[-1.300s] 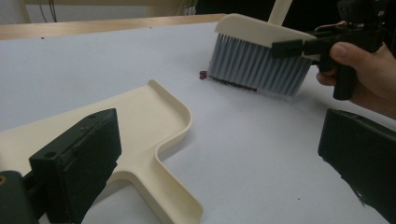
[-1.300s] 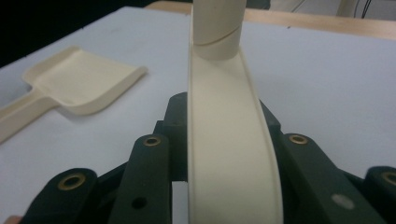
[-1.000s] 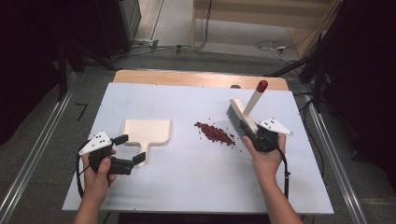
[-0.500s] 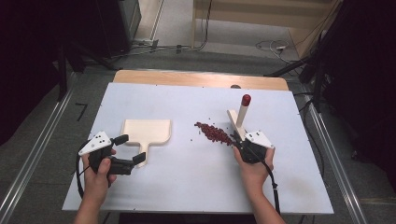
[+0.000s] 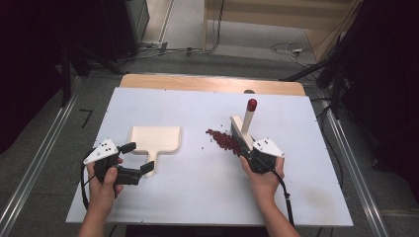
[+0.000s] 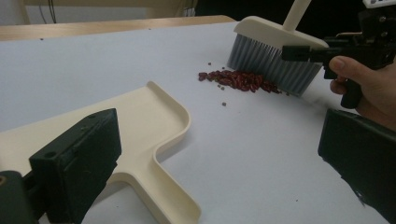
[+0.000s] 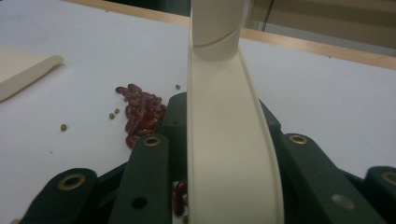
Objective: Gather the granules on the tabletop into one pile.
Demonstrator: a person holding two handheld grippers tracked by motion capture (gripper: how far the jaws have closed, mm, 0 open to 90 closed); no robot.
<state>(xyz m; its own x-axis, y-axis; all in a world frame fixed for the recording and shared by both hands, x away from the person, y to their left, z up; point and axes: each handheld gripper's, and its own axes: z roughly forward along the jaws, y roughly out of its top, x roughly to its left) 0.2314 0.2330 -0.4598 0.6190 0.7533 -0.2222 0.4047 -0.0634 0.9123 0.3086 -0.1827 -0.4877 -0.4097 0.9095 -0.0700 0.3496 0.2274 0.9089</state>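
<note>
On the white bench, a person's right gripper held a small cream hand brush by its head, jaws clamped on either side of the plastic back, with the red-tipped handle standing up behind. The bristles rested on the bench at the right edge of a small heap of red beans, a few loose ones scattered just beside it.

Well apart to the left lay a cream dustpan, its mouth facing away from the person and its short handle pointing back toward the left gripper. That gripper's jaws stood wide, one on each side of the handle and not yet pressing on it.

Both tools looked like light, stiff moulded plastic, smooth enough to slip under a loose pinch. The dustpan seemed best taken at the flat handle, squarely across its width, so that the lip would stay flat on the bench. The beans appeared hard, dry and apt to roll, so a slow, low stroke of the soft bristles toward the pan would likely keep them together.
</note>
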